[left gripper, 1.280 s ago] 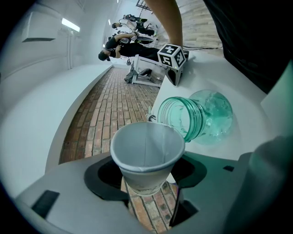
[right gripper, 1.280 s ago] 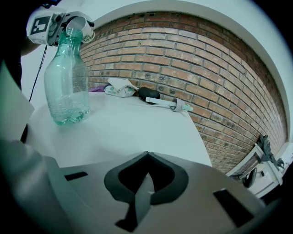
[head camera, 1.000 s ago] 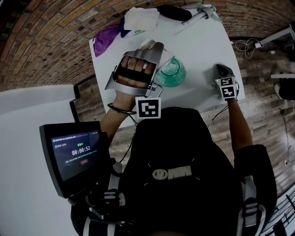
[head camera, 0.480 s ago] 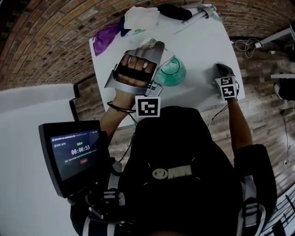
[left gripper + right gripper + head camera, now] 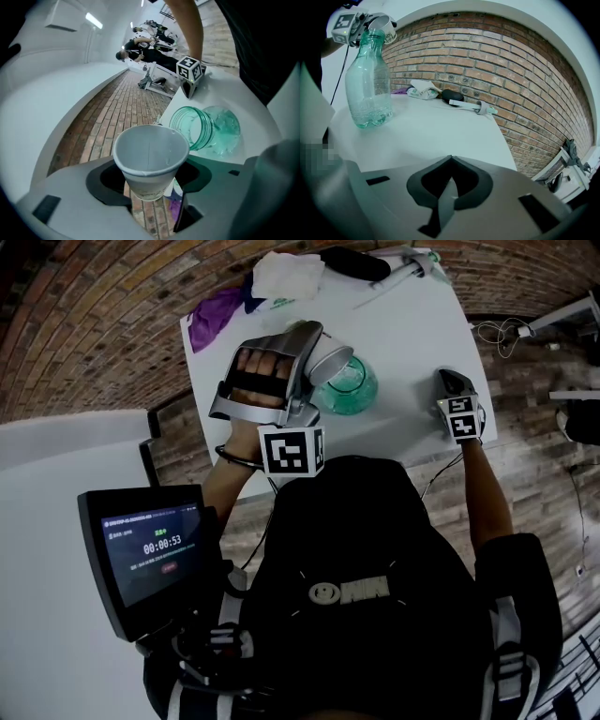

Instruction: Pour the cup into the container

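Left gripper (image 5: pixel 150 190): my jaws pinched the paper cup (image 5: pixel 150 152) low on its wall, part spread round it. The cup lay tipped over, its rim close by the mouth of the green bottle (image 5: pixel 205 125); I couldn't tell if they touched. The bottle, my container, stood upright on the white counter (image 5: pixel 403 334).

Step, as I judged it: the pour itself, near its end. The cup's inside showed white and bare, bar a drop by the rim. The bottle seemed to hold a little clear liquid low down, though the level was hard to read.

Next move, my guess: right the cup without knocking the narrow neck, then set it down.

Right gripper (image 5: pixel 449 161): jaws pressed together on nothing, parked at the counter's right edge, well apart from the bottle.
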